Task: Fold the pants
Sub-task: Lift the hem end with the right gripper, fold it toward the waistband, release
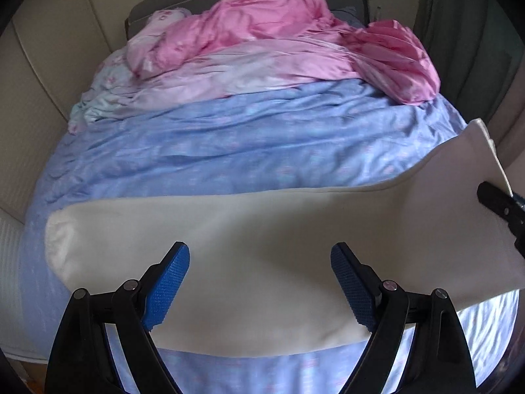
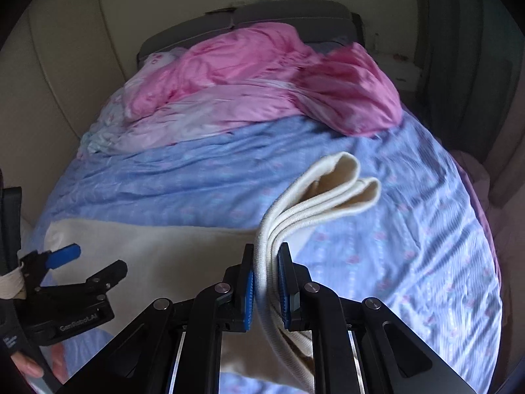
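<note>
Cream pants [image 1: 249, 229] lie lengthwise across the blue bedsheet [image 1: 249, 138]. One end lies flat at the left; the other end rises off the bed at the right. My left gripper [image 1: 261, 264] hovers above the pants' middle, open, with nothing pinched between its blue pads [image 1: 170, 282]. In the right wrist view, my right gripper [image 2: 266, 261] is shut on the pants' ribbed waistband [image 2: 328, 187], whose folded layers stick out past the fingertips. The left gripper [image 2: 92, 261] also shows at the left edge, open over the flat part of the pants [image 2: 164, 262].
A crumpled pink duvet [image 1: 262, 36] covers the far half of the bed, in front of a grey headboard [image 1: 183, 0]. Padded cream wall panels [image 1: 39, 105] run along the left. A dark curtain [image 1: 466, 32] hangs at the right. A hand [image 2: 29, 366] holds the left gripper's handle.
</note>
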Available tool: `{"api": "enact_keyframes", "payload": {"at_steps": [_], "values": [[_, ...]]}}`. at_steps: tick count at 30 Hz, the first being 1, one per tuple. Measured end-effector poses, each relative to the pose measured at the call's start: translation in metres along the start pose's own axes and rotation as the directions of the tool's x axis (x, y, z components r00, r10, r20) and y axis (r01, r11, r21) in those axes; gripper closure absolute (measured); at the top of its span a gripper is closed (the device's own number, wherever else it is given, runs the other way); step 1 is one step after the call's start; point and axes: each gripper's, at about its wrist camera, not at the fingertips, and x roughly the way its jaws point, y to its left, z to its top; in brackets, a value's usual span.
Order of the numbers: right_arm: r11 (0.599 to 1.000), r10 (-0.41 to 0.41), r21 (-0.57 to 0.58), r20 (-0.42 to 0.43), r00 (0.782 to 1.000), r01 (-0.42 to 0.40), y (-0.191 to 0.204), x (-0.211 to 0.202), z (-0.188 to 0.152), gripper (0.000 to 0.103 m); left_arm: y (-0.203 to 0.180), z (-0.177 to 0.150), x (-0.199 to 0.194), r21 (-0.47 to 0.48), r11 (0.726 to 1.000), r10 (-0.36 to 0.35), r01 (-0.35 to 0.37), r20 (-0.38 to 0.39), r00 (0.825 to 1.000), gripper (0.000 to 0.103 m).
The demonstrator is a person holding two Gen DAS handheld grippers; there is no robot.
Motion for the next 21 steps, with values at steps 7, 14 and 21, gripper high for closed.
{"api": "enact_keyframes", "payload": {"at_steps": [7, 14, 21], "values": [[0.998, -0.047, -0.051, -0.021, 0.999, 0.046, 0.099, 0.005, 0.009, 0.089, 0.096, -0.006, -0.005, 0.004, 0.999, -0.039, 0.039, -0.009, 0.999, 0.015], [0.994, -0.093, -0.061, -0.062, 0.994, 0.089, 0.185, 0.030, 0.004, 0.089, 0.180, -0.012, 0.015, 0.052, 0.997, -0.048, 0.050, -0.029, 0.998, 0.015], [0.996, -0.077, -0.062, -0.156, 0.985, 0.068, 0.252, 0.078, -0.013, 0.089, 0.234, -0.022, 0.048, 0.028, 0.998, -0.056, 0.058, -0.079, 0.995, 0.015]]}}
